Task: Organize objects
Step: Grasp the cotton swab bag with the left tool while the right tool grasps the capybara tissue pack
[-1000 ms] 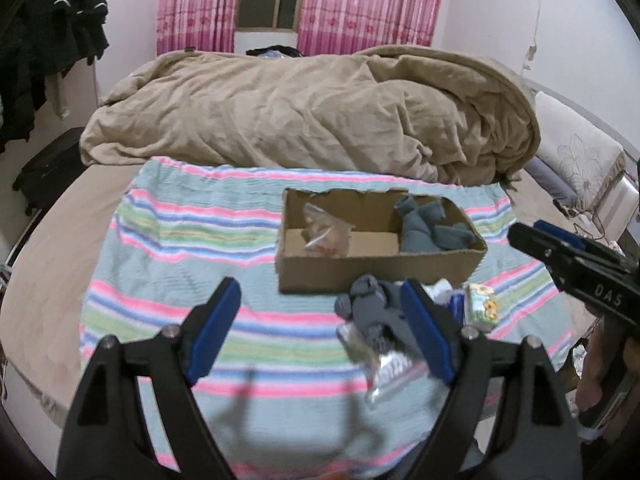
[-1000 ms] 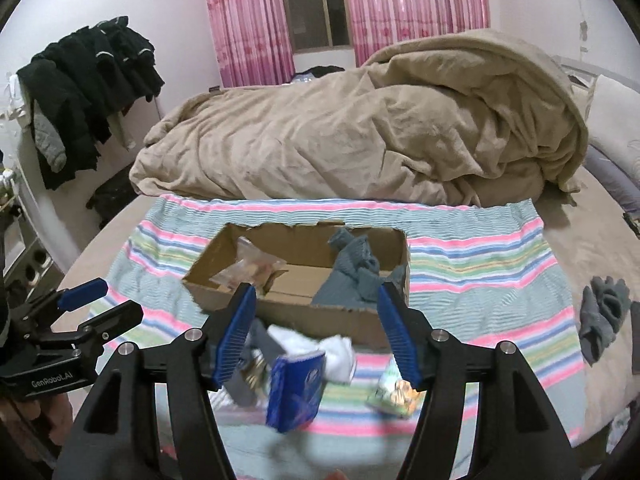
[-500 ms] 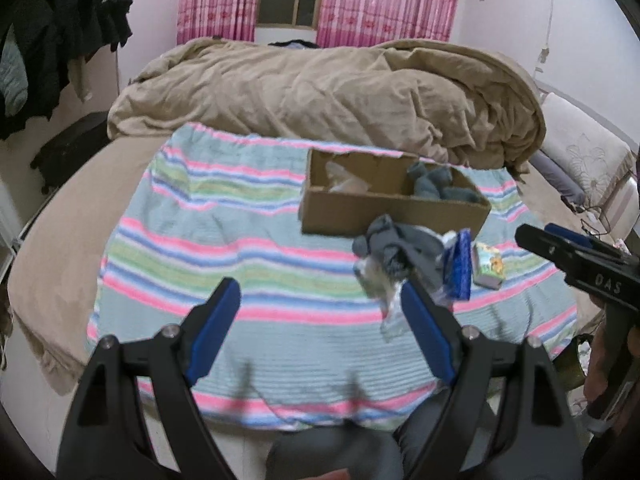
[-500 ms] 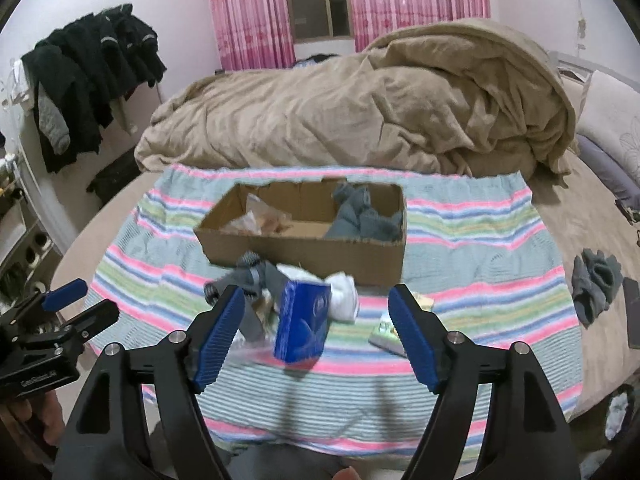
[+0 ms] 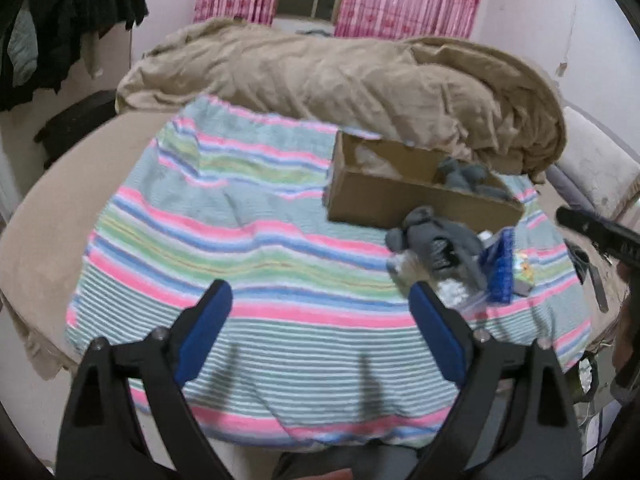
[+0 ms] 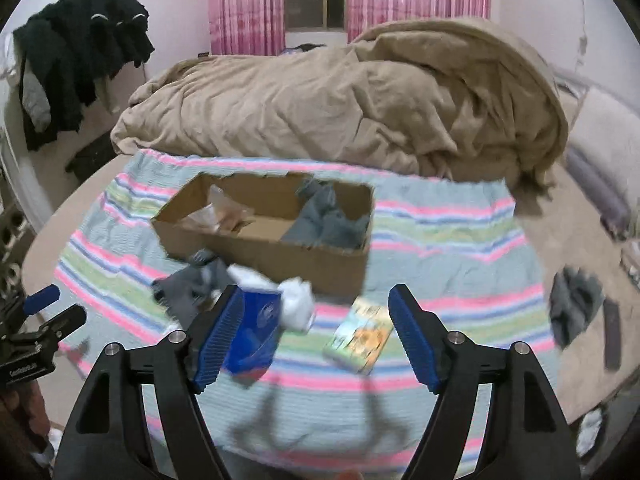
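- Both tongs are spread wide and holding nothing: the left gripper (image 5: 320, 312) hangs over bare striped blanket (image 5: 224, 232), and the right gripper (image 6: 316, 332) sits just in front of the loose pile.
- The stuff left to sort lies on the blanket right in front of the cardboard box (image 6: 280, 248): a grey sock bundle (image 5: 436, 240), a blue packet (image 6: 258, 324), a white sock (image 6: 298, 306) and a small printed carton (image 6: 358, 334). The box already has grey socks (image 6: 328, 220) at one end and a crinkly clear bag (image 6: 224, 212) at the other.
- The socks look soft and light, so they'll squash and drape. Best bet is probably pinching the thick middle of the bundle so the ends don't trail.
- The blue packet stands upright, touching the left pad of the right gripper. It looks light and fairly stiff, maybe slick, so squeezing its flat faces seems safest.
- The printed carton lies flat between the right gripper's pads. It seems rigid and light; gripping its long edges should work, though the blanket may bunch.
- There's also clear plastic (image 5: 452, 292) under the sock bundle, too blurry to say much.
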